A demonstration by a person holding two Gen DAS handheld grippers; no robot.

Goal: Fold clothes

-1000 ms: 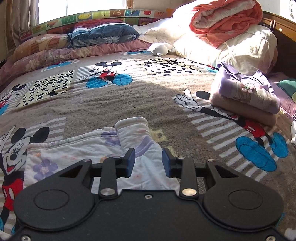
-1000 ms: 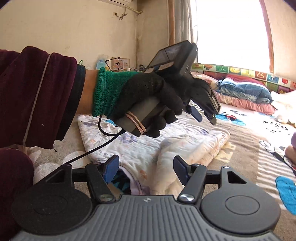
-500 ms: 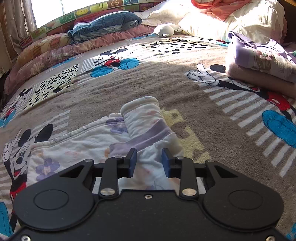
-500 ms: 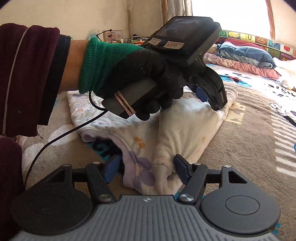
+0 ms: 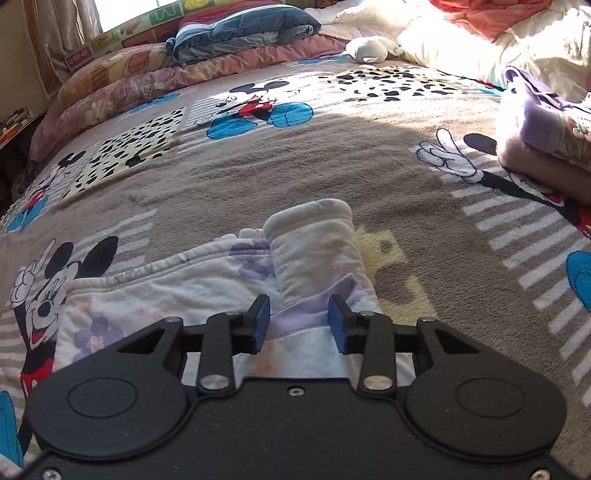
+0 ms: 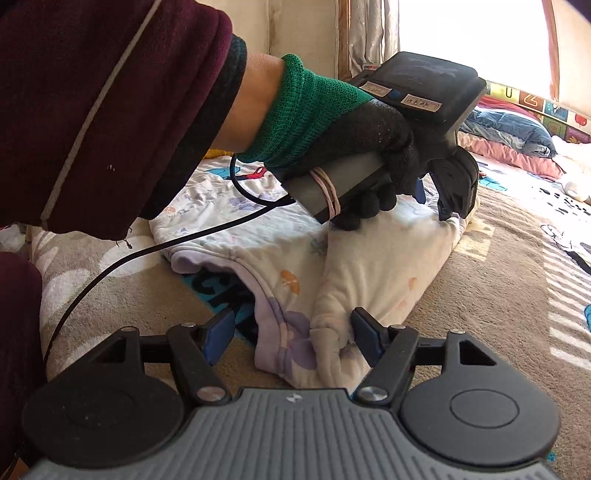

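Note:
A white garment with purple and orange flowers lies partly folded on the Mickey Mouse blanket, one sleeve laid over its body. My left gripper hovers low over the sleeve's near end, open, with fabric lying below the gap. The right wrist view shows the same garment and the left gripper held by a gloved hand, pressing down on the far fold. My right gripper is wide open, its fingers on either side of the garment's near corner.
A stack of folded clothes sits at the right of the bed. Pillows and quilts and a soft toy line the far side. A maroon sleeve and a black cable cross the left.
Both grippers have dropped lower and closer to the garment. The left hand has come down onto the far fold, and the right fingers now straddle the near corner.

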